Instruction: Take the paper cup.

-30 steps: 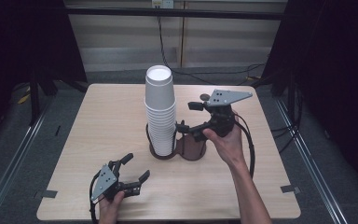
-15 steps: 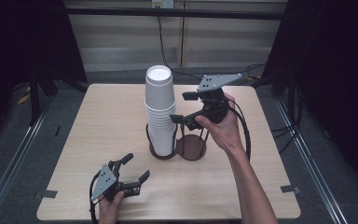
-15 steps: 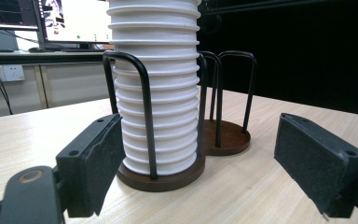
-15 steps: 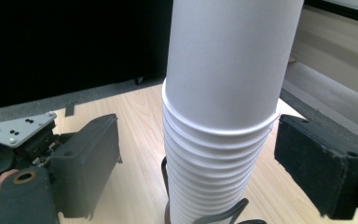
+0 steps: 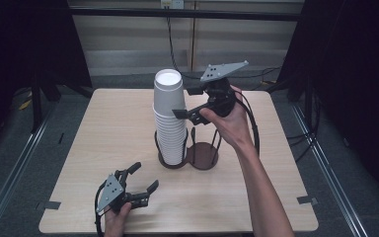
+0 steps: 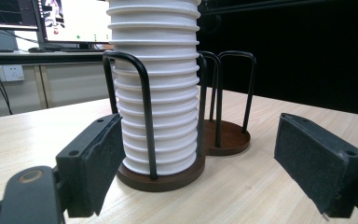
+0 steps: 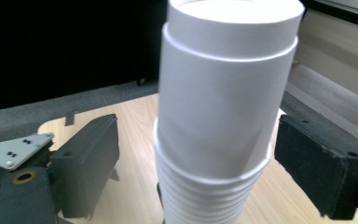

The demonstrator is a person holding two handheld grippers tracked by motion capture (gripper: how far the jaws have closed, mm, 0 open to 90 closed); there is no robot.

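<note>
High view, where things are: the stack of white cups (image 5: pixel 170 118) stands in the left ring of a dark two-ring wire holder (image 5: pixel 190 153) near the middle of the table (image 5: pixel 103 128); the right ring (image 5: pixel 203 155) is bare.
Right gripper: the right gripper (image 5: pixel 190 103) is raised beside the upper part of the stack, jaws spread apart, nothing between the pads yet.
Right gripper view: the top cup (image 7: pixel 223 88) sits between the two black jaws, with a gap on each side; it rides higher than the nested rims below.
Left gripper: the left gripper (image 5: pixel 138 185) lies low near the front edge of the table, jaws released and holding nothing; in the left gripper view it looks at the base of the holder (image 6: pixel 168 175).
Step in hand: likely lining up on the top cup to take it off the stack.
Next move calls for: closing gently on the cup wall above the next rim, then lifting straight up so the rest stays seated.
Edges and room: open tabletop on every side of the holder; the wire uprights (image 6: pixel 144 107) hem in only the lower cups, so the way upward is free.
</note>
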